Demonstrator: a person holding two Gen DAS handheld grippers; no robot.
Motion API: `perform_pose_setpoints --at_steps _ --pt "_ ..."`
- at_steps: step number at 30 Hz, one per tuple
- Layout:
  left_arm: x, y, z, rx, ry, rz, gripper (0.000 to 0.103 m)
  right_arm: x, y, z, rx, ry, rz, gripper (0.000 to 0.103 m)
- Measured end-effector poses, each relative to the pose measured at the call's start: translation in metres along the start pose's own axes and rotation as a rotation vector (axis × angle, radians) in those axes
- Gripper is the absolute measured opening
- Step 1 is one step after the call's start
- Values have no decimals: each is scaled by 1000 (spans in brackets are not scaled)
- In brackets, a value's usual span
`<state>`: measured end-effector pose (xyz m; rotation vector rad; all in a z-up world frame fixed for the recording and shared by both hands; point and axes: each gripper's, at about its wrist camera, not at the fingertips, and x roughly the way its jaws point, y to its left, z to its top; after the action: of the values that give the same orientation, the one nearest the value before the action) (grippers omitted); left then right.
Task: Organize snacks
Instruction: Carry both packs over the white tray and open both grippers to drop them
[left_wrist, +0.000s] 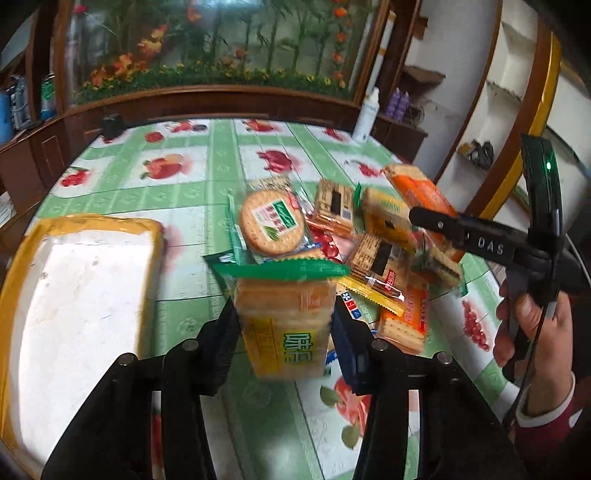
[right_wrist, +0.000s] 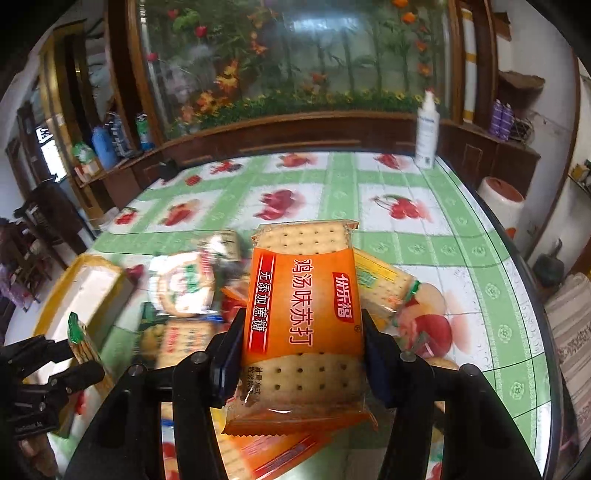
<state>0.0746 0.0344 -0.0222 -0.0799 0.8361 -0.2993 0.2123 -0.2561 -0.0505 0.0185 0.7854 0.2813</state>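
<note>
My left gripper (left_wrist: 286, 325) is shut on a yellow-and-green cracker pack (left_wrist: 284, 317), held above the table. My right gripper (right_wrist: 301, 350) is shut on an orange cracker pack (right_wrist: 303, 314), lifted over the pile; it also shows in the left wrist view (left_wrist: 417, 188), with the right gripper's finger (left_wrist: 480, 236) across it. A pile of snack packs (left_wrist: 369, 240) lies mid-table, with a round cracker pack (left_wrist: 271, 223) at its left. The left gripper and its pack (right_wrist: 83, 341) show at the left of the right wrist view.
A white foam box with yellow tape (left_wrist: 74, 295) sits at the table's left. A white spray bottle (right_wrist: 426, 129) stands at the far right edge of the fruit-print tablecloth (right_wrist: 332, 192). A small dark object (left_wrist: 110, 125) sits at the far left corner. A wooden cabinet lies behind.
</note>
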Motion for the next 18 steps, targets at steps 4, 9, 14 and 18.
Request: perform_pose_setpoints --at_steps 4,9,14,18 --pt "-27 17 -8 -42 -46 45 45 -16 23 -1 -32 -20 48 57" --pt "-60 37 -21 -102 -101 92 45 -29 54 -5 -80 -34 106 57" --pt "-100 65 -33 -163 -171 166 46 -42 95 -6 -137 -49 212 57" --pt "-122 97 -48 -245 -195 231 46 -41 141 -9 -189 -34 319 57"
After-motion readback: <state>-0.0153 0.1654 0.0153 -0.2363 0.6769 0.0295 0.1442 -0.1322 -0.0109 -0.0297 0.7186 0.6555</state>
